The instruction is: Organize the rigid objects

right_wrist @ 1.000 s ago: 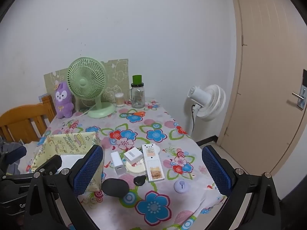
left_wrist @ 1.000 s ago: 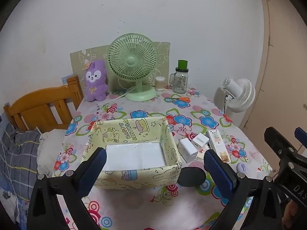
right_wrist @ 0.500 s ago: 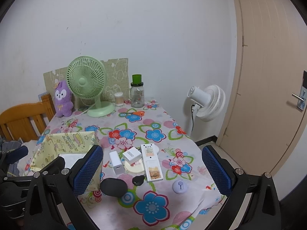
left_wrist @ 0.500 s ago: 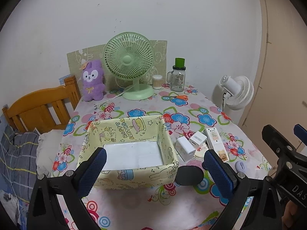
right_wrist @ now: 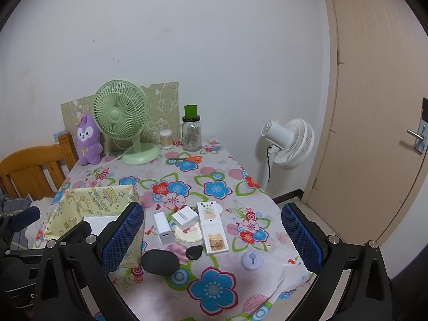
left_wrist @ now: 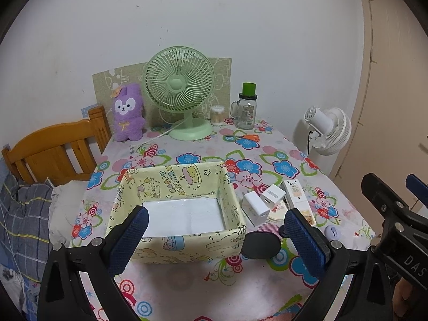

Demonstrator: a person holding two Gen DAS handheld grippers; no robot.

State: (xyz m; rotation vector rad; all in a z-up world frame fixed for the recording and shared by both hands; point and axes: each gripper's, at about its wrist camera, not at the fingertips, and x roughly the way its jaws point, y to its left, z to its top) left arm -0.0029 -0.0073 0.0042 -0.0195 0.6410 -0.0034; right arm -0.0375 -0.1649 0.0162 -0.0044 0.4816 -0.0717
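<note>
While both grippers hover above the near edge of the table (right_wrist: 165,171), we list the following.

Left gripper (left_wrist: 216,238): fingers spread wide, empty, low centre of the left wrist view, over the yellow box (left_wrist: 176,250).

Right gripper (right_wrist: 214,236): fingers likewise spread wide, empty, low centre of the right wrist view.

Yellow box: paper-lined, nothing inside but a white base; lower left of the right wrist view.

Items to sort, clustered just right of the box: white charger (right_wrist: 163,227), white cube adapter (right_wrist: 184,218), white remote (right_wrist: 212,227), round cream disc (right_wrist: 190,235) partly under the adapter, black oval case (right_wrist: 160,262), black key fob (right_wrist: 194,252), lilac round tag (right_wrist: 251,260).

Background, upper part of frame: green fan (right_wrist: 120,112), purple plush (right_wrist: 88,141), glass jar (right_wrist: 191,133), scissors (right_wrist: 187,159).

Risks, as we judge them: the cluster is tight, so a wide approach could nudge a neighbour or push the tag off the near edge; the disc lies flat and may slip from the pads; the light box could shift if struck.
</note>
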